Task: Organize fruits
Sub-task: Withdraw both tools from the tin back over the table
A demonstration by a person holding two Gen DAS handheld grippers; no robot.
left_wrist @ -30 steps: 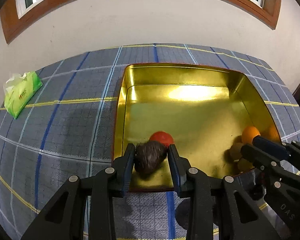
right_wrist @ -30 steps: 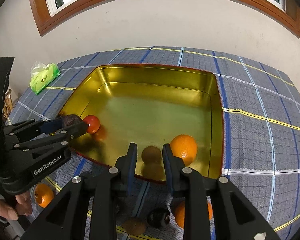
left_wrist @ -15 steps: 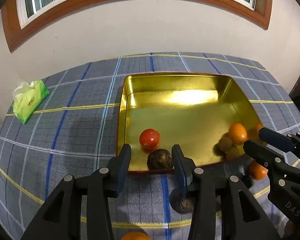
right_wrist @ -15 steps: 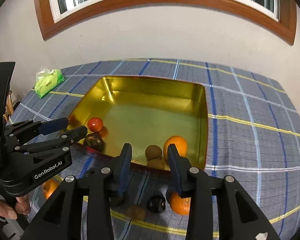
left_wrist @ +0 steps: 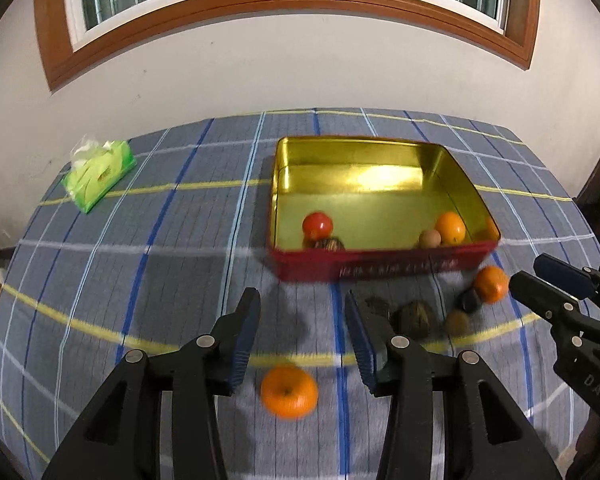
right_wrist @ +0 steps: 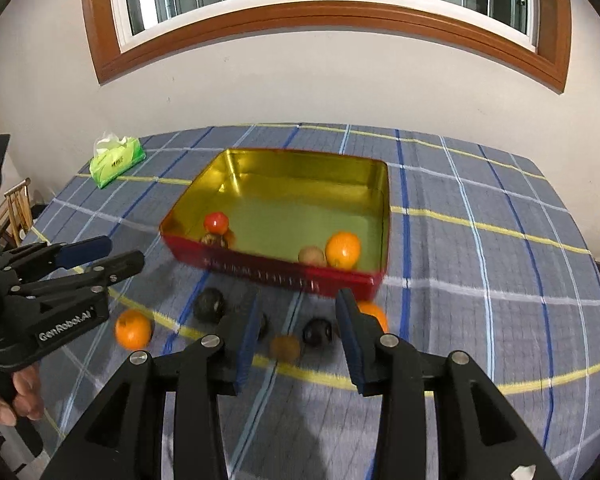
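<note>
- Left gripper [left_wrist: 302,344]: jaws part-open, nothing between them; a second ago they clamped a dark rough fruit [left_wrist: 329,244], which now lies inside the tin at its near-left corner. Gripper now pulled back above the worktop.
- Right gripper [right_wrist: 296,336]: jaws likewise part-open and empty; the brown fruit [right_wrist: 311,256] it held a second ago now sits in the tin beside an orange [right_wrist: 343,250].
- Tin [left_wrist: 380,270]: gold inside, red outside; contents now four: tomato [left_wrist: 317,225], dark rough fruit, brown fruit, orange.
- Outstanding on the checked worktop [left_wrist: 100,264]: near orange [left_wrist: 289,391] below the left gripper; a cluster near the tin's front wall, including a second orange [left_wrist: 491,284] and several dark or brown fruits.
- Judgement: both deliveries done; next pick-ups pending.
- Tissue pack [left_wrist: 98,175], far left, uninvolved.
</note>
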